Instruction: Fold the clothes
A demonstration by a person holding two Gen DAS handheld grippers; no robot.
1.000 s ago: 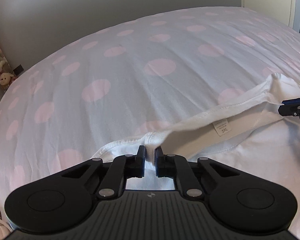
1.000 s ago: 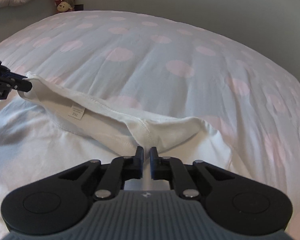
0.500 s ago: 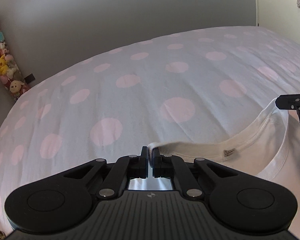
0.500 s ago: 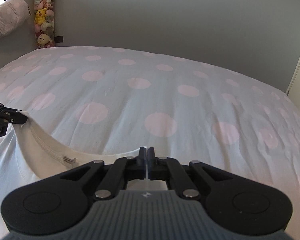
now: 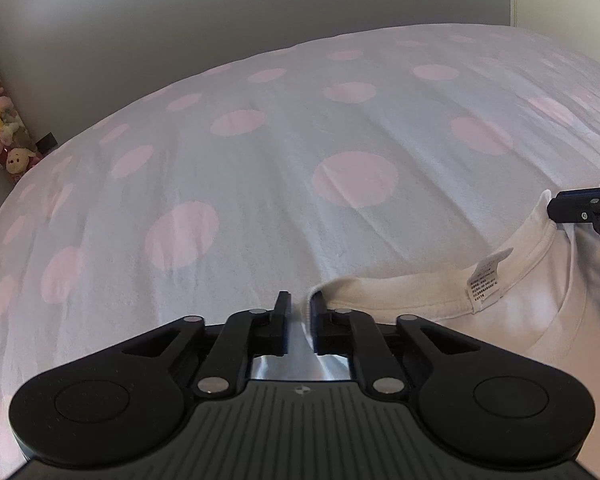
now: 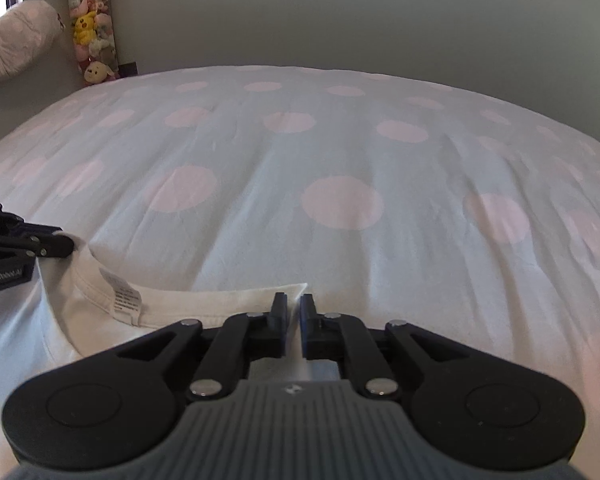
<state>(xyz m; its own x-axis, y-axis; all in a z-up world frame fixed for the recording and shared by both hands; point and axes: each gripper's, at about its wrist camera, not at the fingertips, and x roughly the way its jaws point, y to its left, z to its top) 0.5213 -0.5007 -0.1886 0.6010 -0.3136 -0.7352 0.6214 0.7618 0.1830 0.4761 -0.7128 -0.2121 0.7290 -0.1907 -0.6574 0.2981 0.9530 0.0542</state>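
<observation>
White T-shirt (image 5: 520,304) lies spread on bed (image 5: 260,180), unfolded. Left gripper (image 5: 299,312) and right gripper (image 6: 294,312) jaws, just opening, released collar corners; folding remains.

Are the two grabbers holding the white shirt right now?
No. Both the left gripper and right gripper have just opened, releasing the white cotton T-shirt's shoulders.

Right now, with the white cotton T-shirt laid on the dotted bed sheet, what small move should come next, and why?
Probably draw both grippers back. The left gripper and right gripper have just been opening; the white cotton T-shirt lies flat, its collar edge loose between the pads.
</observation>
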